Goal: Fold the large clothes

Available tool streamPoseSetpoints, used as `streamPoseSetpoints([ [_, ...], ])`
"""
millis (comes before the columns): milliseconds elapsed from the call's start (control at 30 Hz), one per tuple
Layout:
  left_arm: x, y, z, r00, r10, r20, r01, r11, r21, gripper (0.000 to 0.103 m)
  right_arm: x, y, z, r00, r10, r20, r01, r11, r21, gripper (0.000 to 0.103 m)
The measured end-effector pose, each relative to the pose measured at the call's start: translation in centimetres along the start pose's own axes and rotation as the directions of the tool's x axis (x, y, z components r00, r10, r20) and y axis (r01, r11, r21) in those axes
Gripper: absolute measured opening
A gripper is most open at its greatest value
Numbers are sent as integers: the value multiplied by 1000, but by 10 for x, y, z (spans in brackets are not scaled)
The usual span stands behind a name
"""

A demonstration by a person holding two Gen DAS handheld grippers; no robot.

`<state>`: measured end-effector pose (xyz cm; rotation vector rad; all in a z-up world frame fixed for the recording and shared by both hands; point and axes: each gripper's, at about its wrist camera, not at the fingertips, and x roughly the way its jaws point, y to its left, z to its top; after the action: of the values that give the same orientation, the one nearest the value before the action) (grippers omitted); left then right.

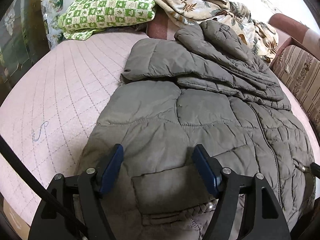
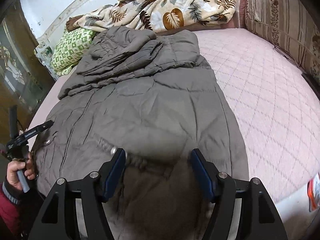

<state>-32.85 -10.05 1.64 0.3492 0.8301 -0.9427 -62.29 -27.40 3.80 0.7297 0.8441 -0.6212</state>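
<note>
A grey quilted puffer jacket (image 1: pixel 180 116) lies lengthwise on the pink quilted bed (image 1: pixel 60 84), its sleeves folded across the upper part. It also shows in the right wrist view (image 2: pixel 152 104). My left gripper (image 1: pixel 159 150) is open and empty, hovering over the jacket's hem near a patch pocket (image 1: pixel 166 190). My right gripper (image 2: pixel 158 154) is open and empty above the hem's other side, near a braided drawcord (image 2: pixel 112 148). The left gripper (image 2: pixel 40 129) shows at the left edge of the right wrist view, held by a hand (image 2: pixel 18 172).
A green checked pillow (image 1: pixel 108 10) and a leaf-print blanket (image 1: pixel 200 6) lie at the head of the bed. A striped sofa arm (image 1: pixel 300 74) borders the far side. A wooden cabinet (image 2: pixel 16 70) stands beyond the bed's edge.
</note>
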Motion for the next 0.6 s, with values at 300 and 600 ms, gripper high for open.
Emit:
streamPoseSetpoints([
  [300, 0, -1, 0, 1000, -6, -2, 6, 1000, -1, 74, -20, 6, -18, 1000, -5, 22, 6, 1000, -15, 72],
  [600, -11, -4, -20, 1000, 7, 10, -7, 1000, 1, 75, 0, 21, -22, 999, 44, 27, -43, 998, -39, 72],
])
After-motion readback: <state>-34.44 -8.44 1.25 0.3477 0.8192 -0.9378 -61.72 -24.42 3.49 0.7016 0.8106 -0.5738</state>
